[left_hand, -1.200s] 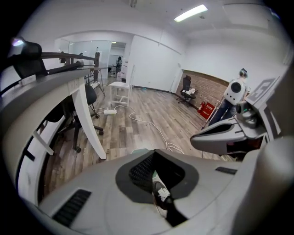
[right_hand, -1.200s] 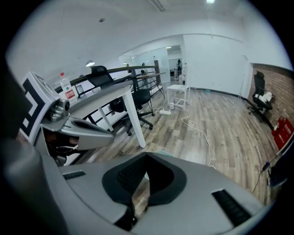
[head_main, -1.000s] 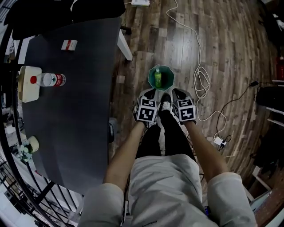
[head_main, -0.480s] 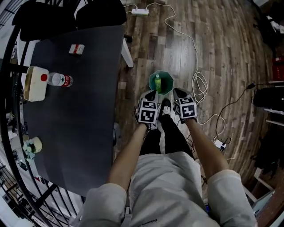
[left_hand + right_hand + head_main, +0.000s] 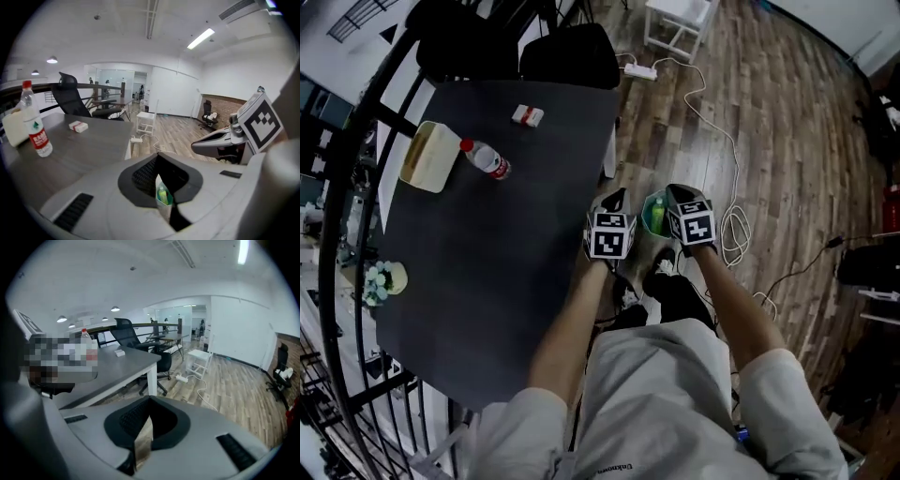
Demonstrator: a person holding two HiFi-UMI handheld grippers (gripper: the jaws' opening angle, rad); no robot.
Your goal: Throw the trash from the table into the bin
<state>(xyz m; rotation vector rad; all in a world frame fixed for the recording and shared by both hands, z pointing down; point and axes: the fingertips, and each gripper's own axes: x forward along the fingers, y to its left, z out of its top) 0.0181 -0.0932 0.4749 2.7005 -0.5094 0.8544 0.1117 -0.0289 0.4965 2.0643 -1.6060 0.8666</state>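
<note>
I read the left gripper [image 5: 616, 197] and right gripper [image 5: 673, 191] as pale grey shells with black ribbed pads. Each carries a marker cube [image 5: 609, 234] of black-and-white squares. Between the two sets of jaws shows a teal bin [image 5: 646, 202] holding a green bottle [image 5: 657, 217]. Left of the left jaws, the table [image 5: 487, 272] is dark grey. On it are a clear water bottle [image 5: 487, 159] with red cap and label, a white box [image 5: 527, 115] striped red, and a cream container [image 5: 429, 157].

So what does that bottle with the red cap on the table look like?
The bottle is clear plastic with a red cap and a white and red label round its middle. It stands upright on the dark table, right beside a cream box.
</note>
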